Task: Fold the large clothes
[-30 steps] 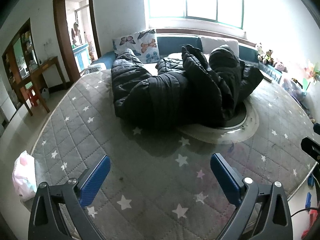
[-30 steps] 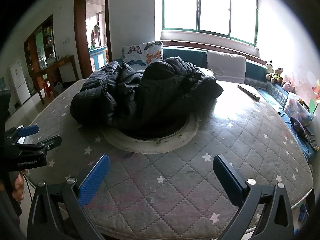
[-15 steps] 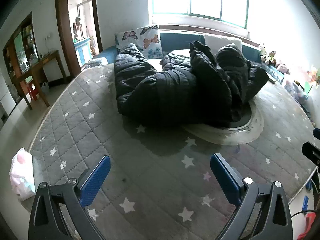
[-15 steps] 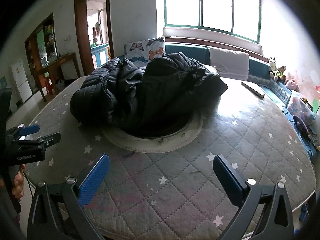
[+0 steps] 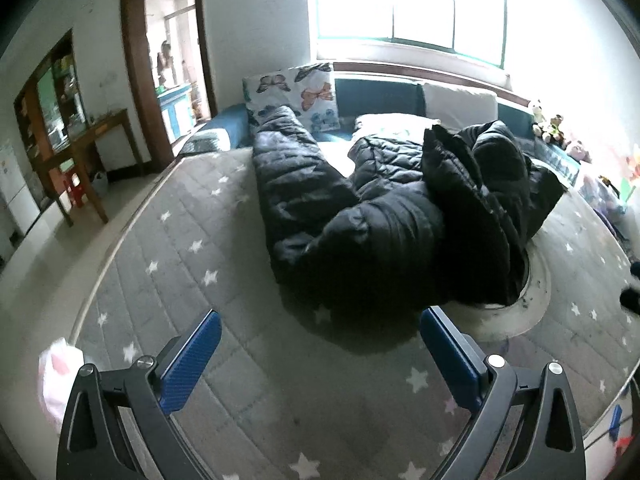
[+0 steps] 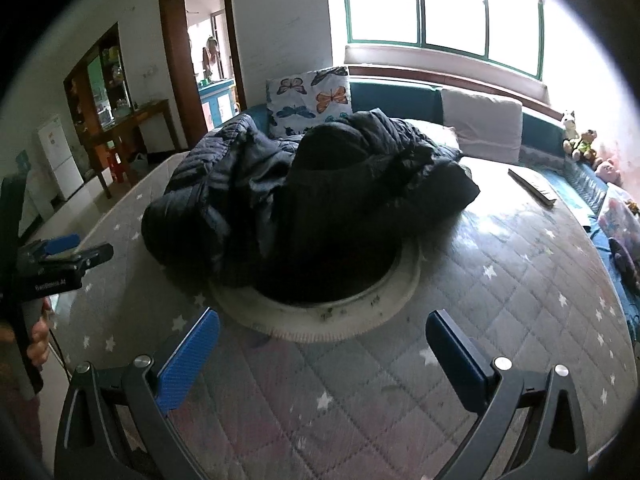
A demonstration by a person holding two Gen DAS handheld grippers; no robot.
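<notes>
The left tongs [image 5: 320, 344] are held wide apart and empty above the grey star-quilted round desk [image 5: 168, 264]. The crumpled black puffer coat [image 5: 384, 216] is heaped mid-desk, over a white-rimmed round recess [image 6: 320, 320] whose contents are hidden. A hem edge is best sought and spread flat first. The right tongs [image 6: 322, 344] are likewise spread and empty.
</notes>
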